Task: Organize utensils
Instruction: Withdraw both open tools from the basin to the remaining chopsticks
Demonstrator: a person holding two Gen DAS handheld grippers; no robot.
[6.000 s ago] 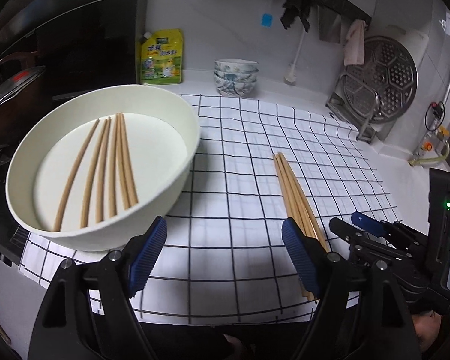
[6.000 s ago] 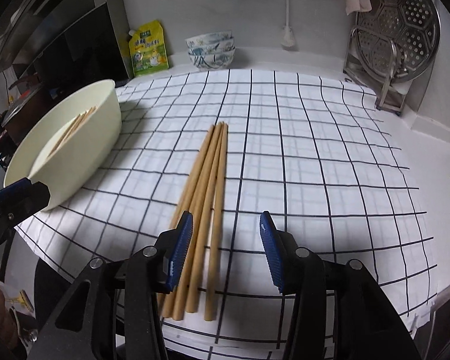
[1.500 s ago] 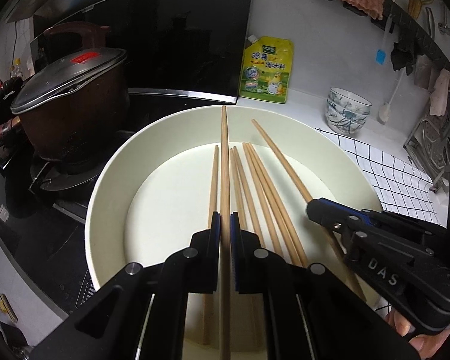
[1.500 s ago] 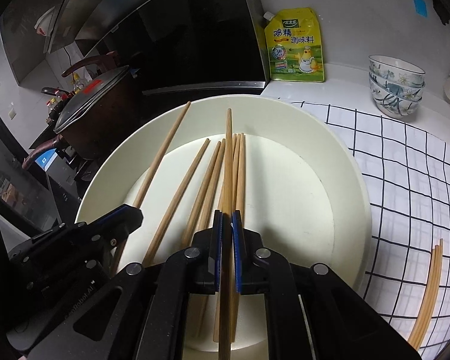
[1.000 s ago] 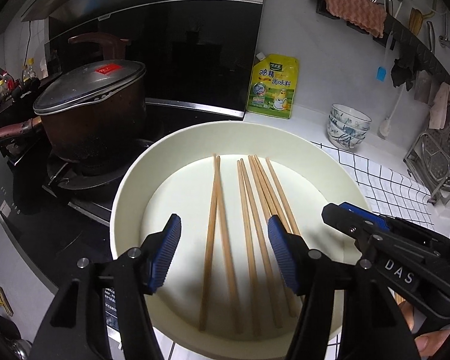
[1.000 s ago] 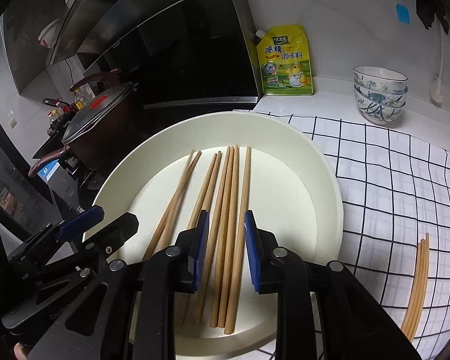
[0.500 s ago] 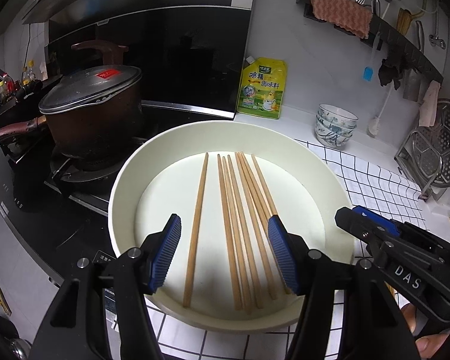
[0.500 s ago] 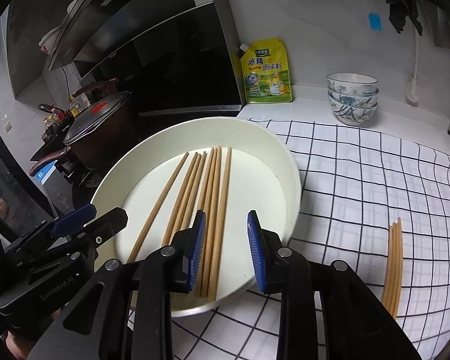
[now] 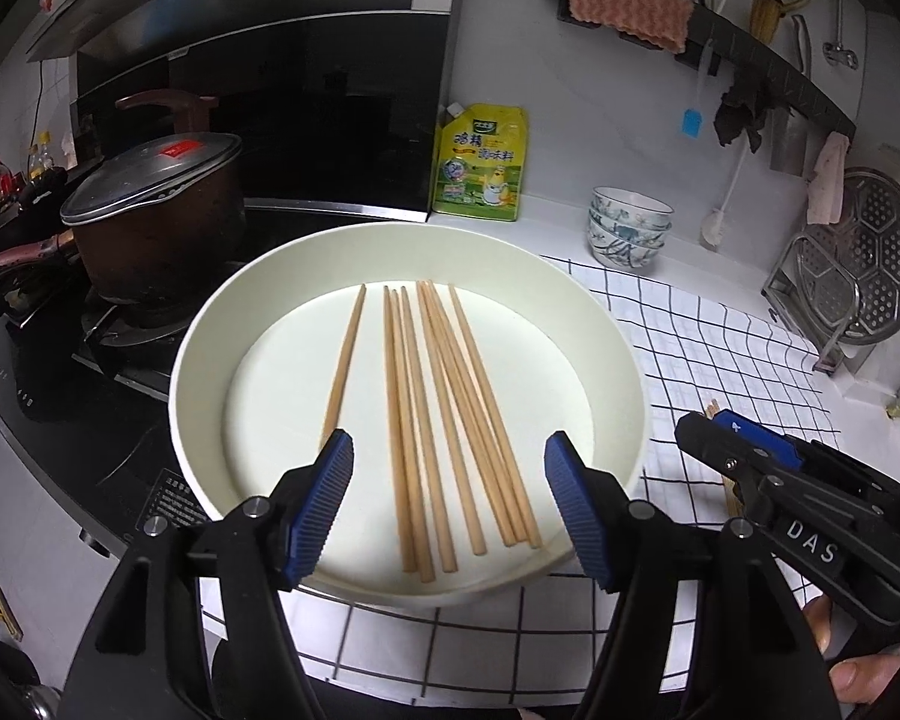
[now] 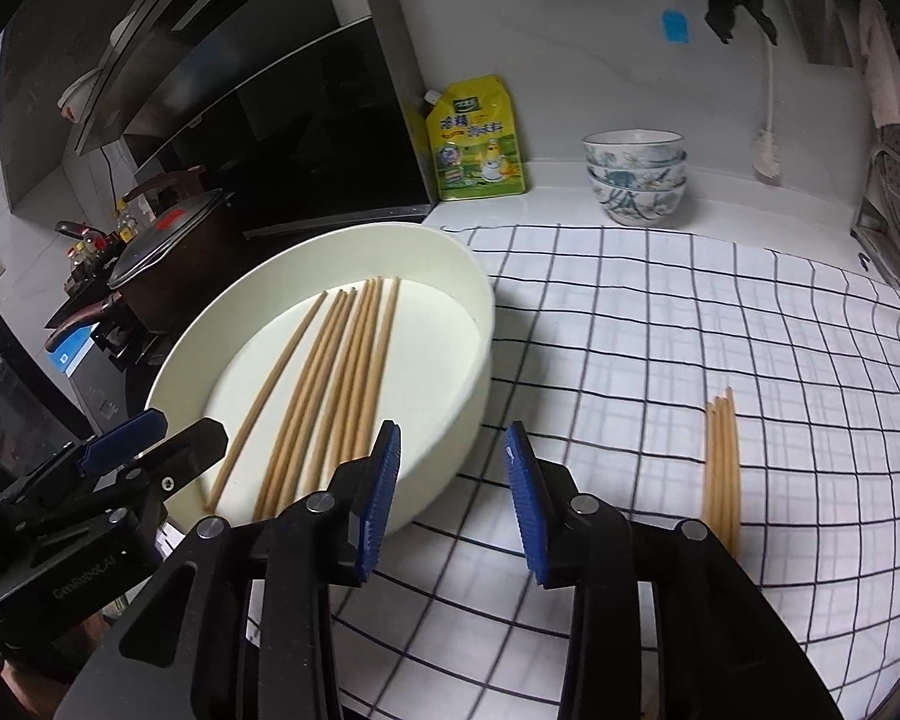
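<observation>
- Both grippers have let go of the chopsticks they were pinching a moment ago and have backed away from the bowl; the right one has swung toward the checked cloth.
- Surface (image 10: 570, 204): a white kitchen counter, with a black stove at 9 o'clock of the left wrist view and white tiled wall behind. A rail of hanging tools runs along the wall at 1 o'clock.
- Checked cloth (image 10: 720, 324): white with black lines, spread over the surface; the bowl sits on its left edge.
- Bowl (image 9: 618, 354): wide, cream, shallow. It holds eight chopsticks (image 9: 426, 414) lying roughly side by side, tips toward the wall. That much of the sorting looks done.
- Pot (image 9: 150, 222): dark, lidded, on the stove at 10 o'clock of the bowl.
- Steamer rack (image 9: 858, 252): metal, propped at 3 o'clock.
- Yellow pouch (image 10: 477, 138) and stacked small bowls (image 10: 636, 180): against the wall at 12 to 1 o'clock.
- Left gripper (image 9: 450, 504): fingers released and opening wider, nothing gripped; the chopsticks seen between them lie loose in the bowl below.
- Right gripper (image 10: 453, 498): fingers released and opening, empty, over the cloth just beside the bowl's rim.
- Loose chopsticks (image 10: 723, 468): a small bundle on the cloth at 4 o'clock of the bowl, well apart from it. These appear to be what is left to move.
</observation>
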